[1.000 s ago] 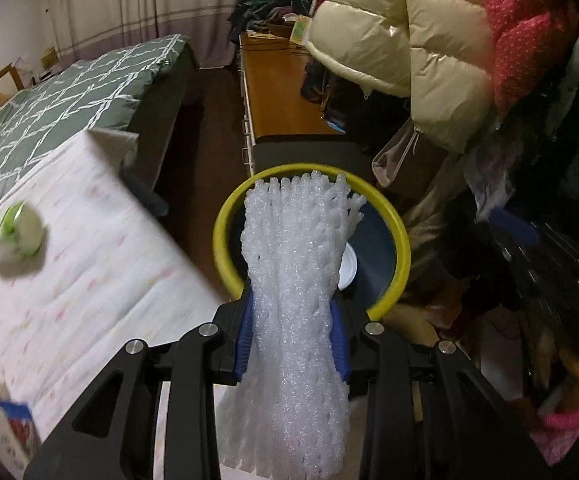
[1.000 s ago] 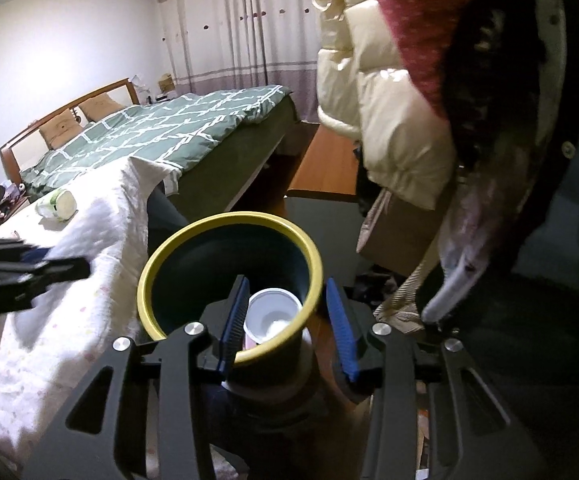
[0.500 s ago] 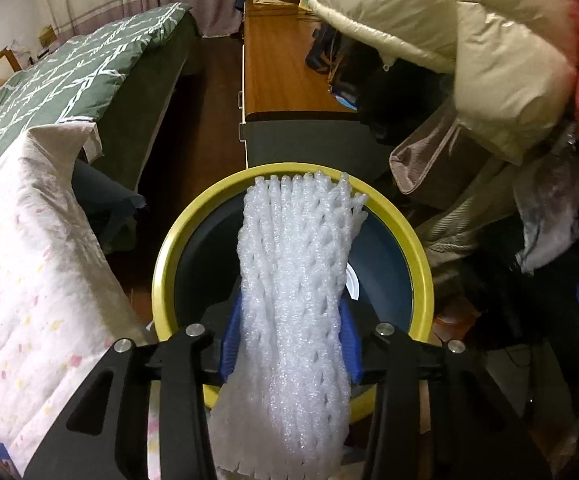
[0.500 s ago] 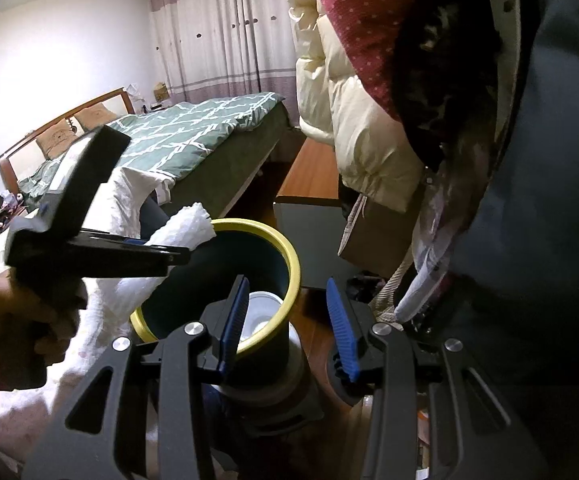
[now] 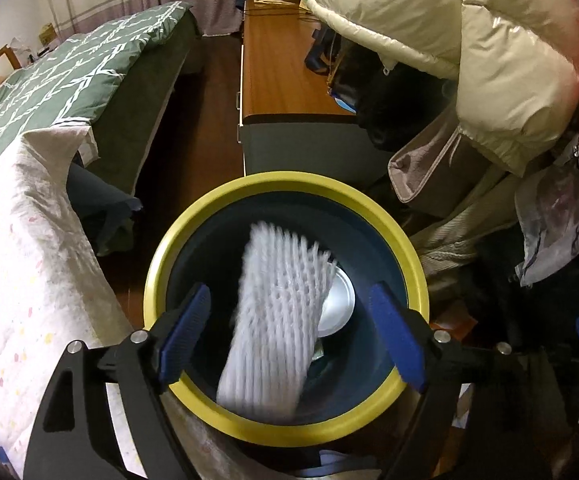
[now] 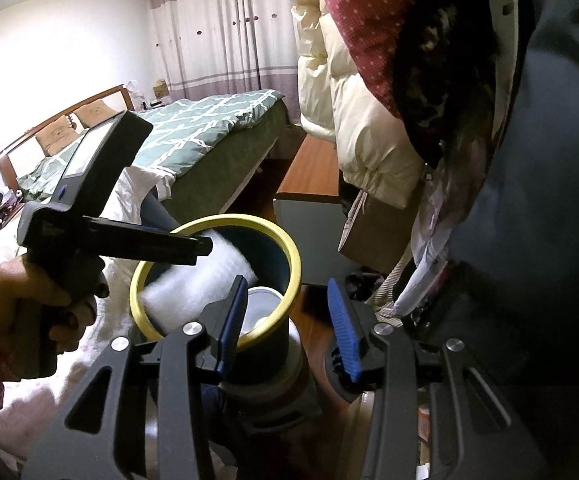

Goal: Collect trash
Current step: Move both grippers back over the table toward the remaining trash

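Note:
A dark blue trash bin with a yellow rim stands on the floor beside the bed; it also shows in the right wrist view. A white foam net sleeve is blurred, falling inside the bin, free of the pads; it shows too in the right wrist view. A white cup lies inside the bin. My left gripper is open right over the bin. My right gripper is open and empty at the bin's right side.
A white blanket covers the bed end at left, with the green quilt behind. A wooden cabinet stands beyond the bin. Hanging coats and bags crowd the right side.
My left gripper has opened and let go of the foam net sleeve, which now drops into the bin. The right gripper stays open by the bin.

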`<state>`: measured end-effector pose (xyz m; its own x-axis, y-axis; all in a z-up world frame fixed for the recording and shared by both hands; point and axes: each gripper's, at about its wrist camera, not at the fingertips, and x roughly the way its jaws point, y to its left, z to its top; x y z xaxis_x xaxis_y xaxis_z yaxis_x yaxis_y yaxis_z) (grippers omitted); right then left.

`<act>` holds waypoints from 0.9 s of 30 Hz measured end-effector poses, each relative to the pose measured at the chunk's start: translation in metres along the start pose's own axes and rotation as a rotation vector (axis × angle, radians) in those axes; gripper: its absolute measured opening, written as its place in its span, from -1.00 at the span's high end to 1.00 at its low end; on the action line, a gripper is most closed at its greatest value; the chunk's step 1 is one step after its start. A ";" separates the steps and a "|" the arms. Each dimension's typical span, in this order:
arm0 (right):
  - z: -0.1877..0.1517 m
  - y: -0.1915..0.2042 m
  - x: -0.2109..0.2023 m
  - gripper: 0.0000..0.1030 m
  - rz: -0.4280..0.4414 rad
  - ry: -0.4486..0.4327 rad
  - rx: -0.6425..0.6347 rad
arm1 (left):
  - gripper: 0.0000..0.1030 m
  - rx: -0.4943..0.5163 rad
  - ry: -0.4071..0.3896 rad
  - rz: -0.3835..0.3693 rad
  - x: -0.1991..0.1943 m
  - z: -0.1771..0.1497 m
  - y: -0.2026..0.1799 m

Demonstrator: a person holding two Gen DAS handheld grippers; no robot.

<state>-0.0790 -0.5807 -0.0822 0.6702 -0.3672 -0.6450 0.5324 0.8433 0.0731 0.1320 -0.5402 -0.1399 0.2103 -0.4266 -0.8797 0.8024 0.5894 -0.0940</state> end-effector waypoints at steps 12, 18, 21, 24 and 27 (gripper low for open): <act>-0.005 0.005 0.002 0.10 0.006 0.021 -0.010 | -0.74 -0.087 -0.164 0.053 -0.093 -0.037 0.044; -0.006 0.026 0.007 0.10 0.058 0.040 -0.043 | -0.83 -0.182 -0.288 0.116 -0.169 -0.090 0.087; -0.007 0.045 0.009 0.09 0.098 0.048 -0.070 | -0.88 -0.249 -0.345 0.169 -0.208 -0.128 0.114; -0.008 0.070 0.013 0.09 0.145 0.060 -0.110 | -0.89 -0.290 -0.376 0.233 -0.237 -0.164 0.133; -0.006 0.099 0.016 0.09 0.207 0.066 -0.156 | -0.90 -0.334 -0.399 0.315 -0.266 -0.206 0.155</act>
<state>-0.0186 -0.5005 -0.0895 0.7189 -0.1587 -0.6768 0.2978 0.9501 0.0934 0.0850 -0.1935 -0.0163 0.6540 -0.3827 -0.6525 0.4624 0.8849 -0.0556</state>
